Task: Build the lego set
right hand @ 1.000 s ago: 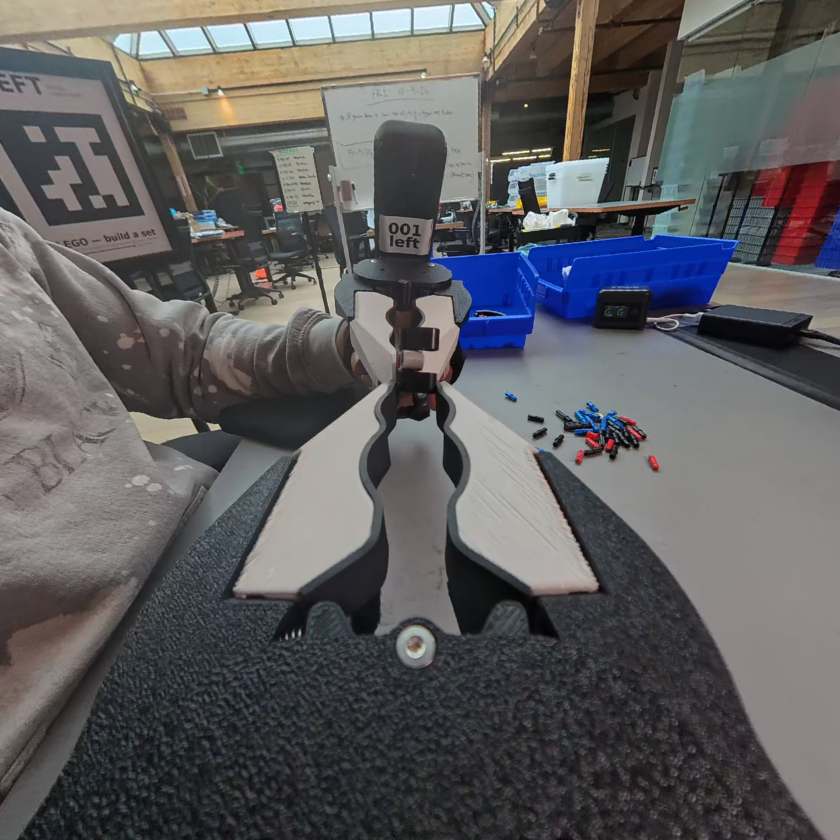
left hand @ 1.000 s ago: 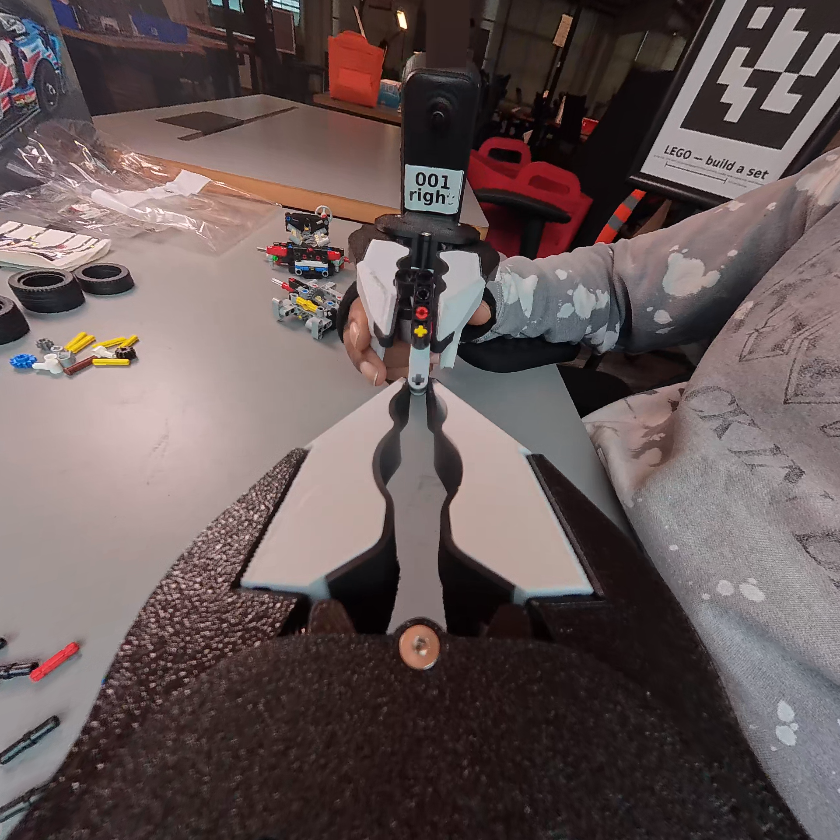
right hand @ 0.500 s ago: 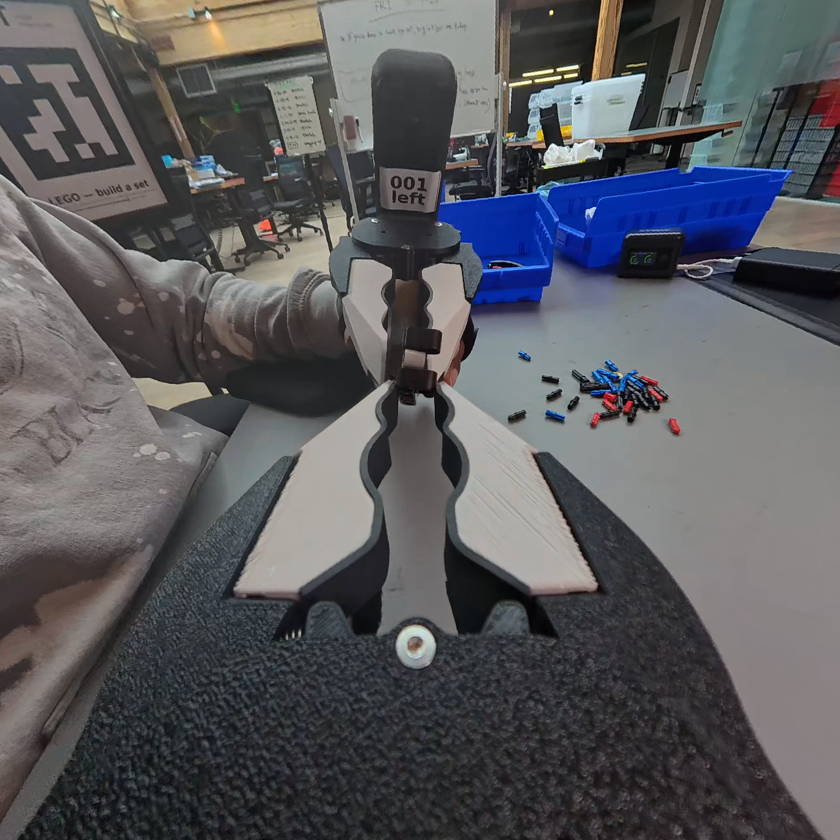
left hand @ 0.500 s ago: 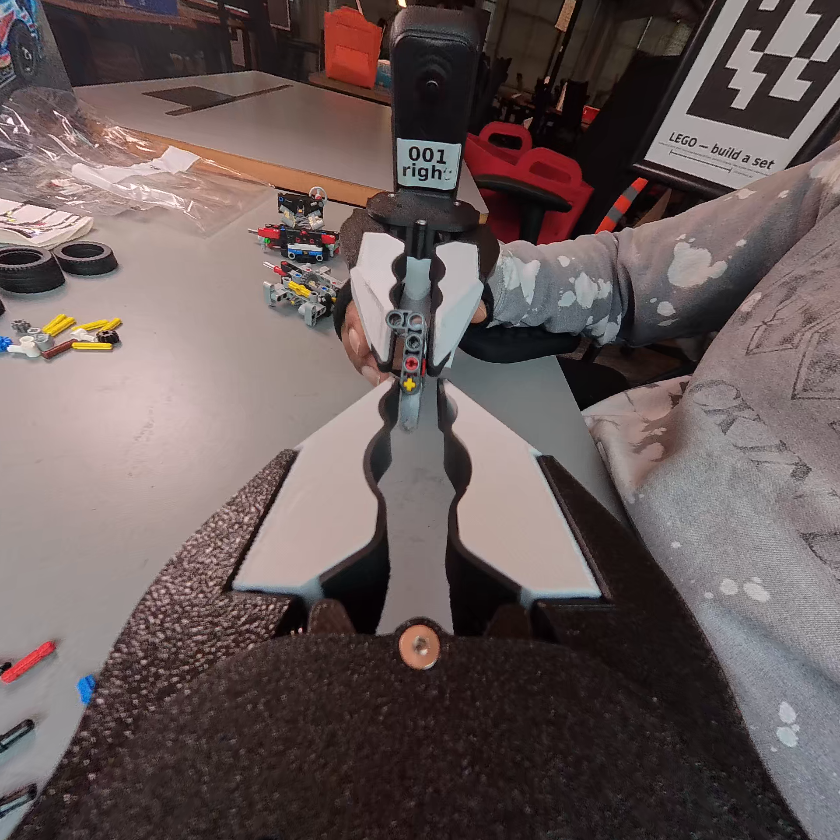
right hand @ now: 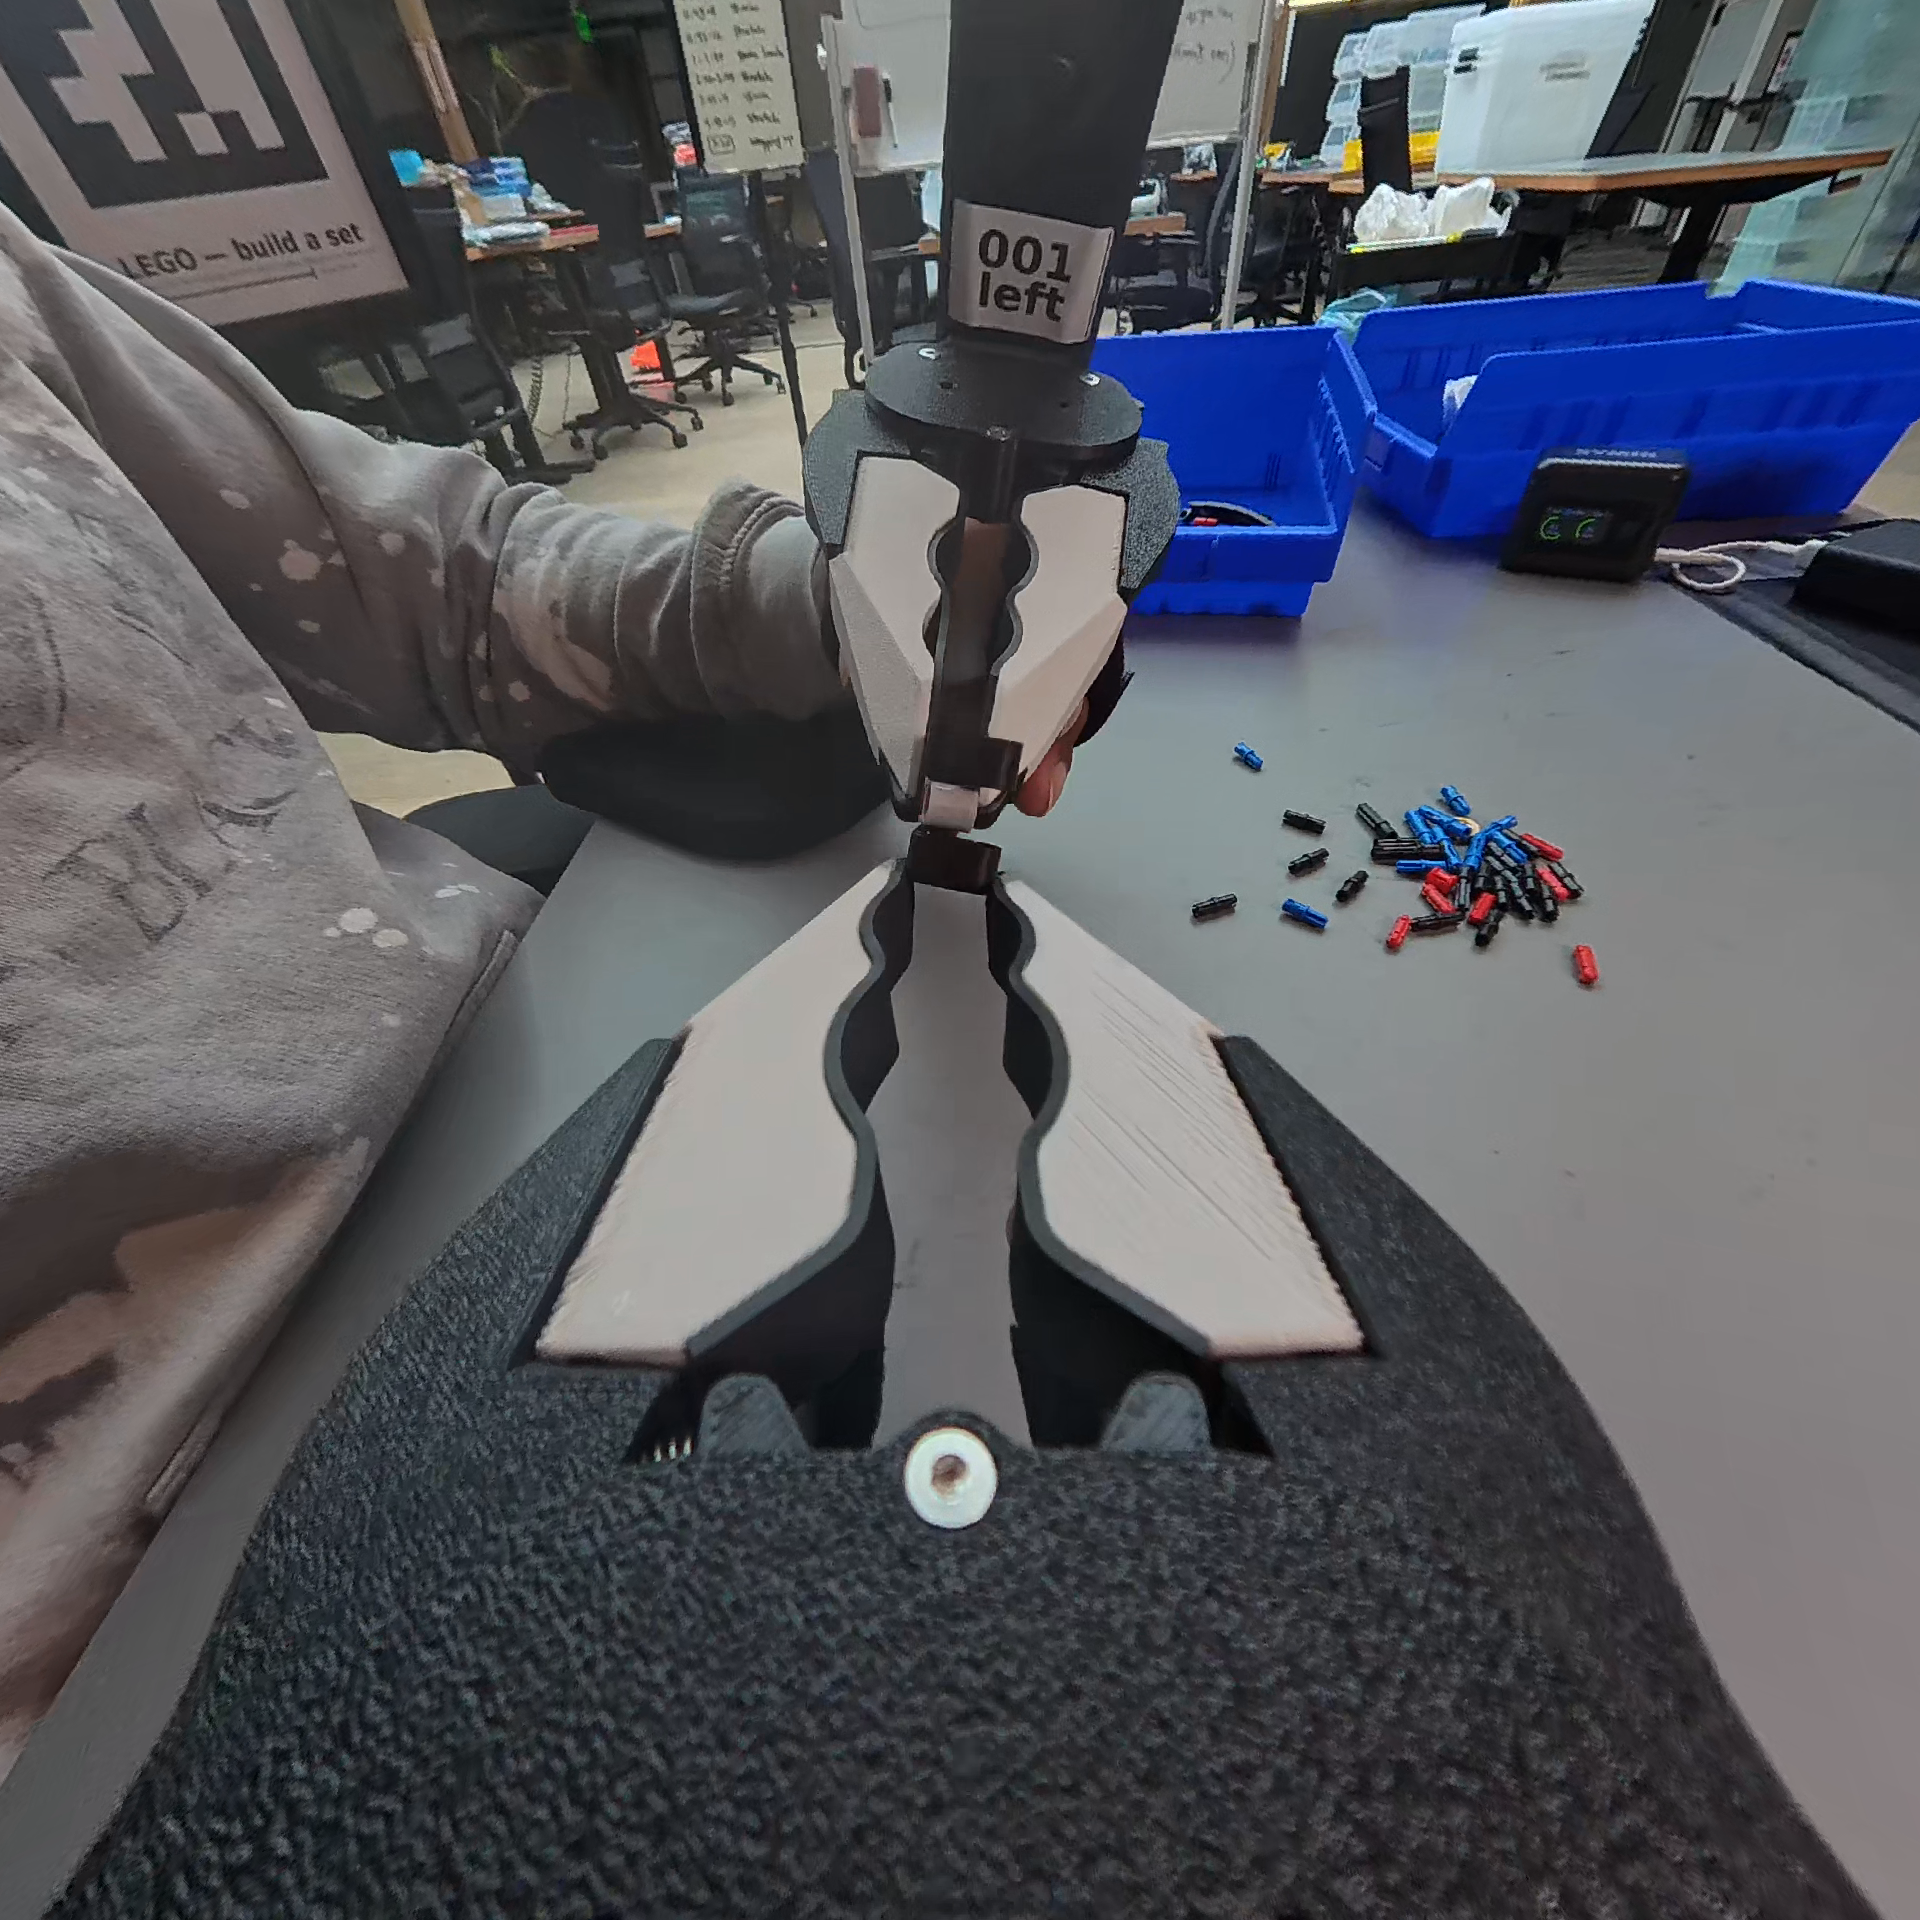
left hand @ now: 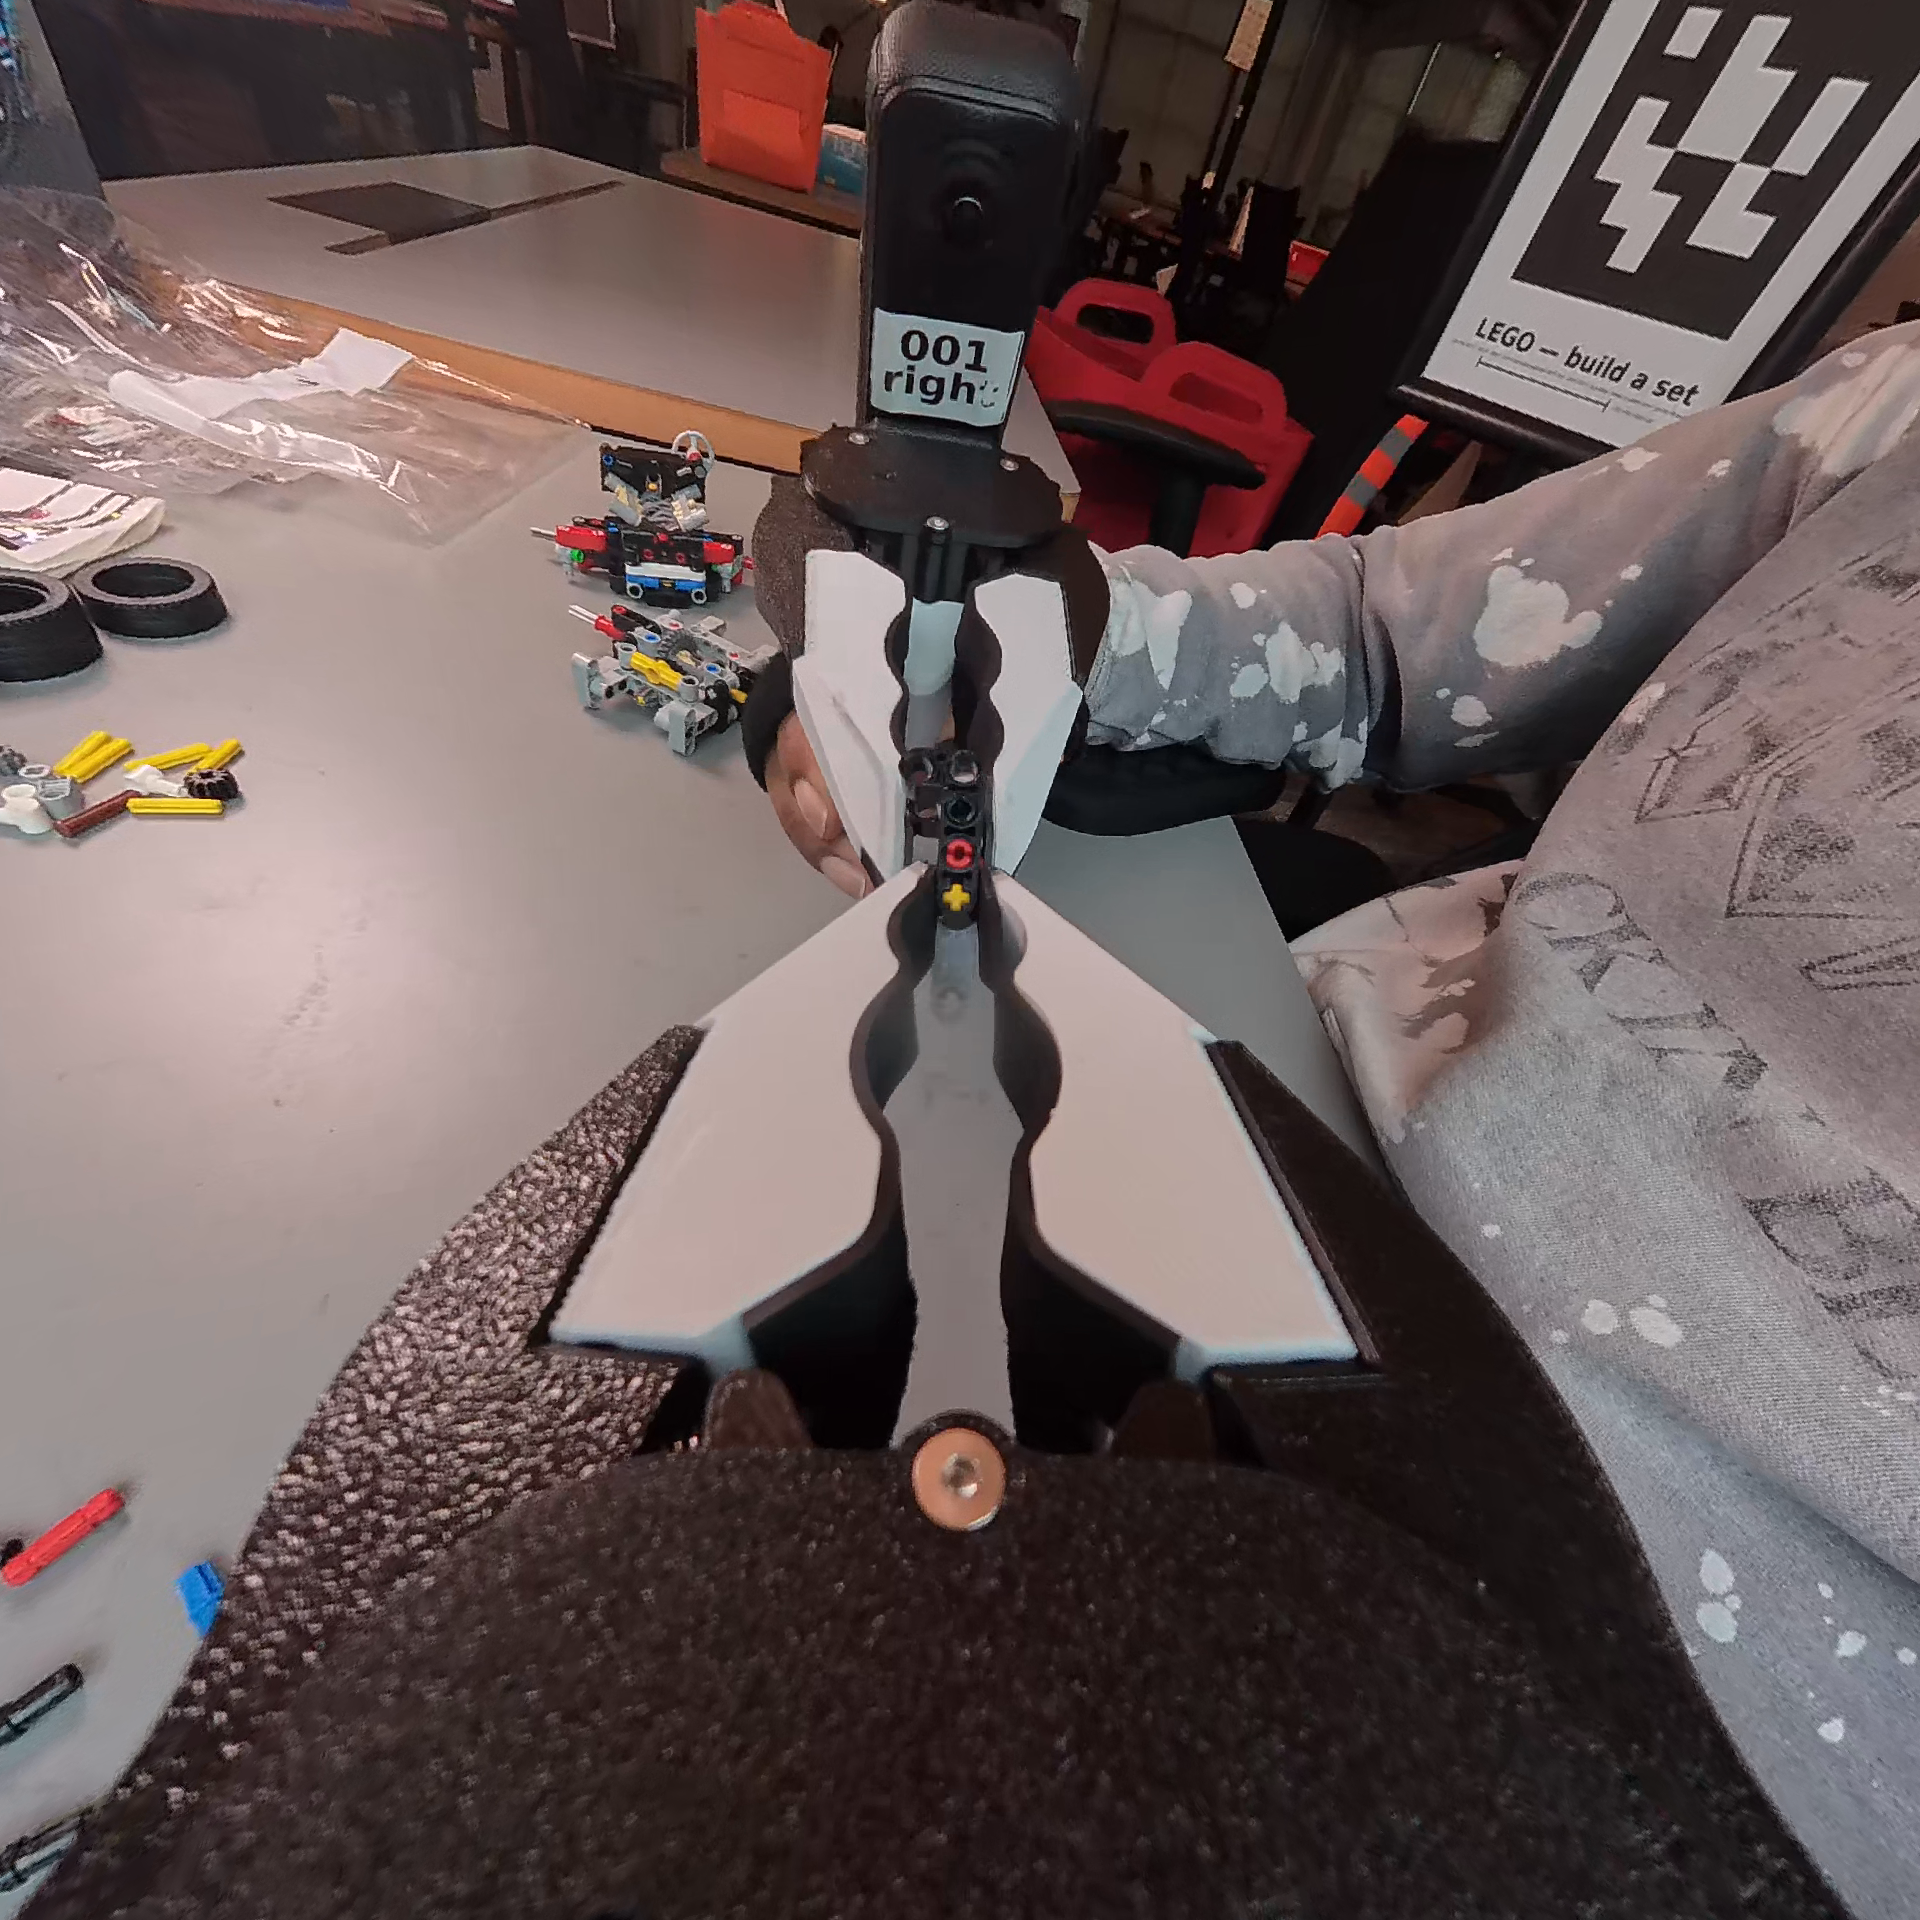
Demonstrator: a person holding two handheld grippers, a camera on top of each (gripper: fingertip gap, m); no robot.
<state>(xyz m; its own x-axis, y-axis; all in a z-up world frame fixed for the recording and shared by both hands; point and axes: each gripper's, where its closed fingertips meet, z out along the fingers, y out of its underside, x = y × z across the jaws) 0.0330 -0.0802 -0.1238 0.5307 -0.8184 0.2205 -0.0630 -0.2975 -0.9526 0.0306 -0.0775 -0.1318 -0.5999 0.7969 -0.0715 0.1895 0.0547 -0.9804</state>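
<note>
Above the desk point(left hand: 312, 1039), our left claw point(left hand: 954, 914) and right claw point(right hand: 951, 883) each pinch one end of the beam assembly point(left hand: 956, 831). It looks light, stiff and slippery, so we grip its flat sides.

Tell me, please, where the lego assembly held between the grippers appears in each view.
Left wrist view: lego assembly at centre, just above the left gripper tips.
Right wrist view: at centre, at the right gripper tips.
Shared landmark: marker sign, top right there, top left here.
</note>
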